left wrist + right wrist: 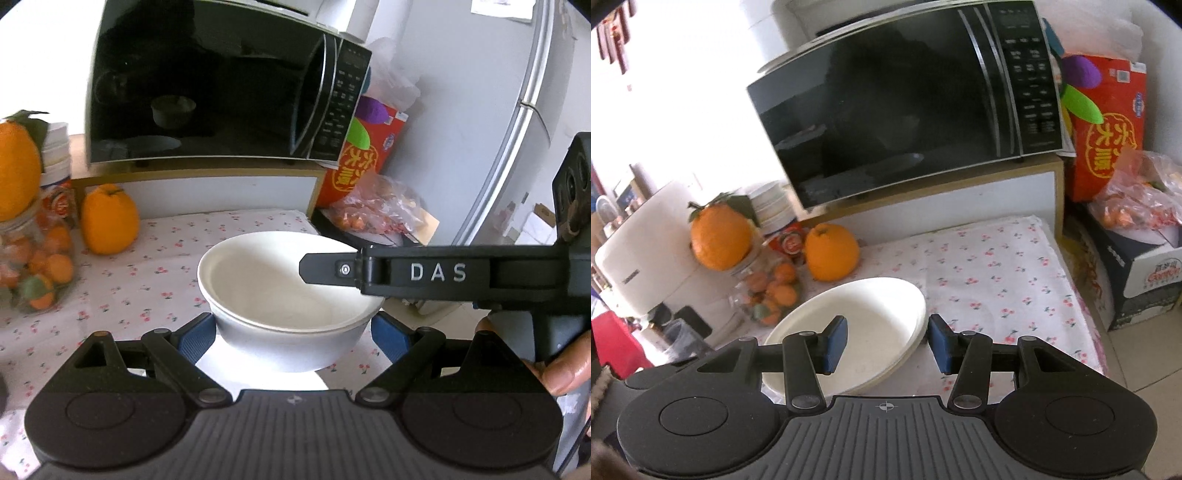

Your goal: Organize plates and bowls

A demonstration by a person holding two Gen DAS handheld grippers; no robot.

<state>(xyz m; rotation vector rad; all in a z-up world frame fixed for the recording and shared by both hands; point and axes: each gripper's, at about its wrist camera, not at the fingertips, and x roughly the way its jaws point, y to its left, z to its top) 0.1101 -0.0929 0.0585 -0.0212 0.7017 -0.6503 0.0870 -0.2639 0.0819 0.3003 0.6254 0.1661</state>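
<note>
In the left wrist view a stack of white bowls [284, 291] sits between the blue pads of my left gripper [293, 338], which close on its sides and hold it over the floral cloth [147, 277]. The right gripper's arm, marked DAS, crosses above the bowl's right rim. In the right wrist view my right gripper [886, 343] is open, its two pads straddling the right rim of a stack of white plates [857, 332]. I cannot tell whether a pad touches the rim.
A black microwave [905, 103] stands on a shelf behind the cloth. Oranges [831, 254] and a jar of small fruit [772, 291] sit at the left. A red box [1108, 125], a bag of fruit and a carton [1137, 269] are at the right.
</note>
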